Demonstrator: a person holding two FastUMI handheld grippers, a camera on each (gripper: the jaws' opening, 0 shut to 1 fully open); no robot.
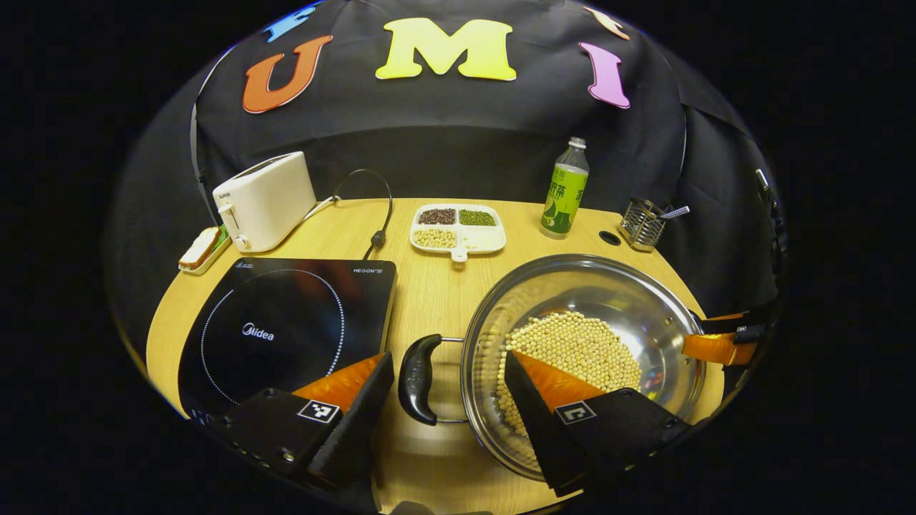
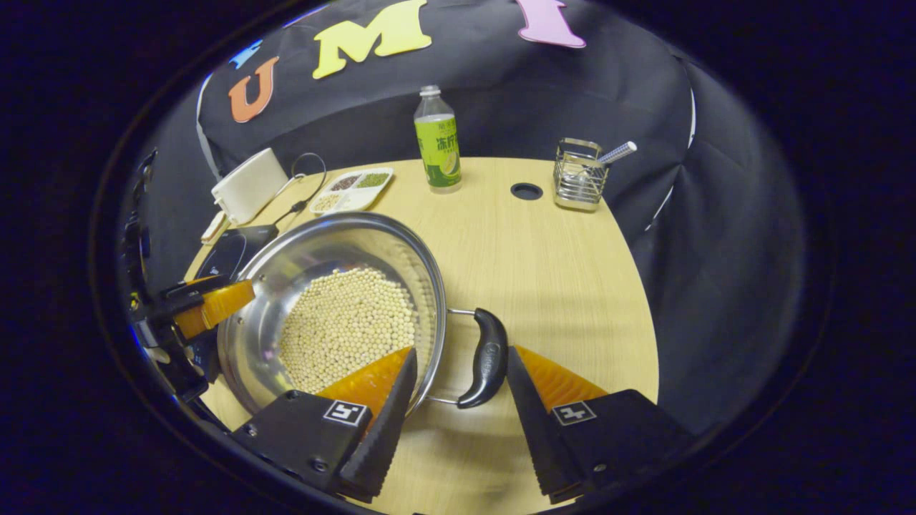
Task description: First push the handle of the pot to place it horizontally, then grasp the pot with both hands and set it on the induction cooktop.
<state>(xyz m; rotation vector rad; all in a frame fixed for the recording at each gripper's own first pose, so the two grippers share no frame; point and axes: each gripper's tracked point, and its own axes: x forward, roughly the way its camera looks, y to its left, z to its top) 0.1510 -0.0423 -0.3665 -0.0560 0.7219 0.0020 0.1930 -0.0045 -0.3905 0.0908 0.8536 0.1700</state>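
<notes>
the pot [image 1: 583, 350], holding pale beans [image 1: 572, 350], sits on the bench [image 1: 429, 286] just right of the induction cooktop [image 1: 286, 332]. each side handle lies level between the spread fingers of one hand-held gripper: the left hand-held gripper [image 1: 447, 383] straddles the left handle [image 1: 417, 379], the right hand-held gripper [image 2: 458, 383] the right handle [image 2: 486, 365]. both are wide open, gripping nothing yet. the cooktop lies to the left, nothing between. toaster [image 1: 265, 200], divided tray [image 1: 458, 229], bottle [image 1: 565, 189] and wire holder [image 1: 642, 224] stand well behind.
</notes>
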